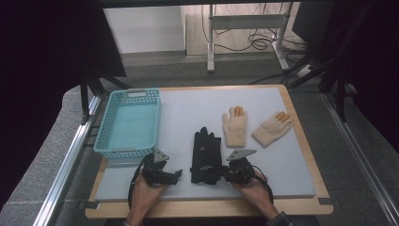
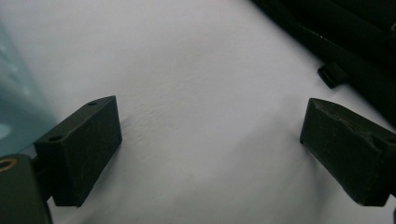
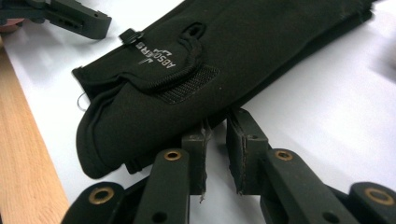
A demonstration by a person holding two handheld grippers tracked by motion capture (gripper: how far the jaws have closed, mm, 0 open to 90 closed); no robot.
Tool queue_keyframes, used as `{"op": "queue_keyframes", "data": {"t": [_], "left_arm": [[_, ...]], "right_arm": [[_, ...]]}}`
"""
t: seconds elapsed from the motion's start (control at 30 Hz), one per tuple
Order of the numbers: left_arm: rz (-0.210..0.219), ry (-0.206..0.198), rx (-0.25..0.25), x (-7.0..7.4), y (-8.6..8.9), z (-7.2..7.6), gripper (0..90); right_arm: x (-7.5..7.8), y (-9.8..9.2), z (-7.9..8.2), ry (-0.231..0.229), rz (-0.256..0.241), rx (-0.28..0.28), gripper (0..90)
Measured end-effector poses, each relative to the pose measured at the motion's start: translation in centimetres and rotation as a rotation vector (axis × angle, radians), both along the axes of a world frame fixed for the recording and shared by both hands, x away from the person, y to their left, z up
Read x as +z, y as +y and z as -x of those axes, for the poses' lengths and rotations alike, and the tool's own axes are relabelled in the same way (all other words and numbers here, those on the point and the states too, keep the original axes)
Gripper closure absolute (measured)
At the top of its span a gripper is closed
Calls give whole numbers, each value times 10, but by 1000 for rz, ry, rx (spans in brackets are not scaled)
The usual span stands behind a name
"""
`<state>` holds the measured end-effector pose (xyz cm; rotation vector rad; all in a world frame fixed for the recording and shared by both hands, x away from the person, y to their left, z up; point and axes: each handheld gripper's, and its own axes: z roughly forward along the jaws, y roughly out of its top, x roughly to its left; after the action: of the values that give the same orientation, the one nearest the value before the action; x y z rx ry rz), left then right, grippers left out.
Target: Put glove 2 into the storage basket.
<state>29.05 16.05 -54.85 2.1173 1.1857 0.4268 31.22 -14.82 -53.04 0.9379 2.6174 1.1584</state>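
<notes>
- Blue basket (image 1: 129,123) far left on white mat (image 1: 282,155).
- Left gripper (image 1: 175,175): jaws wide apart, nothing between.
- Black gloves (image 1: 206,155) mid-front.
- Right gripper (image 1: 225,175): jaws nearly together at glove cuff, grip unclear.
- Two cream gloves (image 1: 235,126) further right.

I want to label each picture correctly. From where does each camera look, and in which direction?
High view: above the person's side, looking forward and down at the table; both hands and tools show.
Left gripper view: rides on the left tool, looking along wide-apart jaws at the white mat, basket at left.
Right gripper view: rides on the right tool, jaws nearly closed beside the black gloves.
Shared: black gloves; the left tool appears in the right gripper view too.
</notes>
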Motion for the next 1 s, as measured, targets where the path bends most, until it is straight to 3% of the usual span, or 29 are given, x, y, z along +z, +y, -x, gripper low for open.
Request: {"op": "queue_keyframes", "data": {"t": [0.23,0.43,0.53,0.67,0.8,1.0], "left_arm": [[-37,-9,29,1,17,5,44],[-31,-14,32,0,28,8,25],[16,8,44,-5,37,6,0],[8,2,38,-5,38,7,0],[12,7,40,-5,38,6,0],[15,6,41,-5,38,6,0]], "right_arm": [[-2,20,1,-32,2,29,710],[-5,43,-4,-47,-1,49,703],[-6,54,-7,-58,1,56,692],[-6,66,-10,-87,20,71,669],[-6,66,-9,-84,22,76,639],[0,49,-7,-86,24,62,587]]}}
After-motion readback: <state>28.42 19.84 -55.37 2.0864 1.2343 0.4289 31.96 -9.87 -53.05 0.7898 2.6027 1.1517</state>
